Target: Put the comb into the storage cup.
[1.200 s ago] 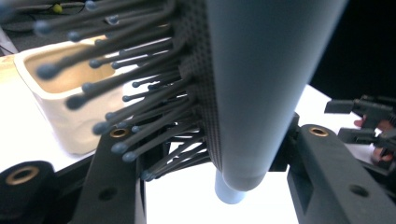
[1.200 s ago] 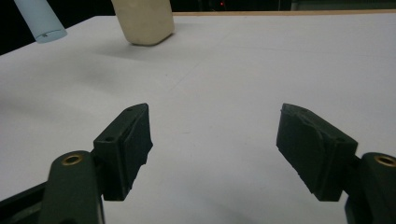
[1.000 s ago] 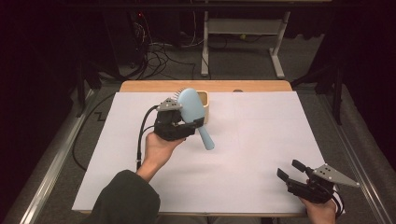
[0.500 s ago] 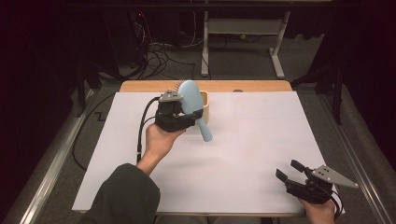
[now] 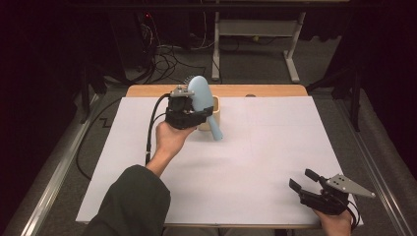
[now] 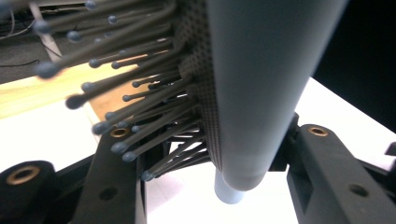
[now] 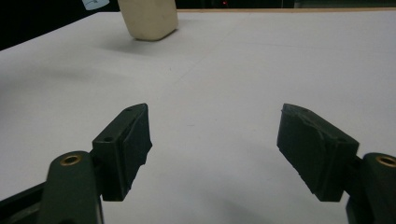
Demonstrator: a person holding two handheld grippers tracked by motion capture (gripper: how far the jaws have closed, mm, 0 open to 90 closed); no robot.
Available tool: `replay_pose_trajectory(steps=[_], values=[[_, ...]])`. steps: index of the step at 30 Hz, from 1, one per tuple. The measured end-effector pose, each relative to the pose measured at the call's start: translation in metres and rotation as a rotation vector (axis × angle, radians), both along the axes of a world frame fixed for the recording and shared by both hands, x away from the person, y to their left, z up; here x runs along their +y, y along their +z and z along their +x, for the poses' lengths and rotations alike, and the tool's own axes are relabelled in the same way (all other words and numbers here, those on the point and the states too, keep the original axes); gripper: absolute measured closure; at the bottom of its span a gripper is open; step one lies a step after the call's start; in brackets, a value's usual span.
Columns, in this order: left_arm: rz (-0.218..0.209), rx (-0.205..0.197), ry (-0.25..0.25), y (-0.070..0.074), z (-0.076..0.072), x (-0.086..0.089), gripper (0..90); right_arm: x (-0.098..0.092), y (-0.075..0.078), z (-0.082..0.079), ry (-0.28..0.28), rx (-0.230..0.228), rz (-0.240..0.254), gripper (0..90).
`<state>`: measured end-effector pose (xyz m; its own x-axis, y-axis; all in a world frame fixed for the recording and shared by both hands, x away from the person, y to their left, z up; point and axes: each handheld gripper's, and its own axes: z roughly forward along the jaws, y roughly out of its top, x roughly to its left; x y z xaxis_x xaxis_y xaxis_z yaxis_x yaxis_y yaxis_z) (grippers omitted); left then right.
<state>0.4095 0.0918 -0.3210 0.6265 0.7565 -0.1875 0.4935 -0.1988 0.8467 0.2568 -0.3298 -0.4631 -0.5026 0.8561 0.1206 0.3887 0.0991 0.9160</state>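
Left gripper (image 5: 194,105) clamps the hairbrush (image 5: 200,98) head over the cup (image 5: 212,114) near the table's (image 5: 275,147) far edge, handle down for insertion; right gripper (image 5: 307,181) idles wide at the near right corner.

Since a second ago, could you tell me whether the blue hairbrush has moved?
Yes. The hairbrush, held in the left gripper, has shifted slightly toward the far edge, now overlapping the cream container more.

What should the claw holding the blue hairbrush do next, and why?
Probably lower the hairbrush handle-first into the cream cup. The left claw is shut on the brush head, the handle hangs down in front of the cup instead of over its opening, so it likely needs a small shift toward the cup first. The right claw rests open, far off.
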Motion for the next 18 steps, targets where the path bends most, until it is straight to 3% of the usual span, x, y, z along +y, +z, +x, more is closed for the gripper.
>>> replay_pose_trajectory(steps=[18], values=[[-0.012,-0.01,0.058,0.014,0.022,0.006,53.8,-0.001,-0.001,0.0,0.001,0.009,0.013,27.0]])
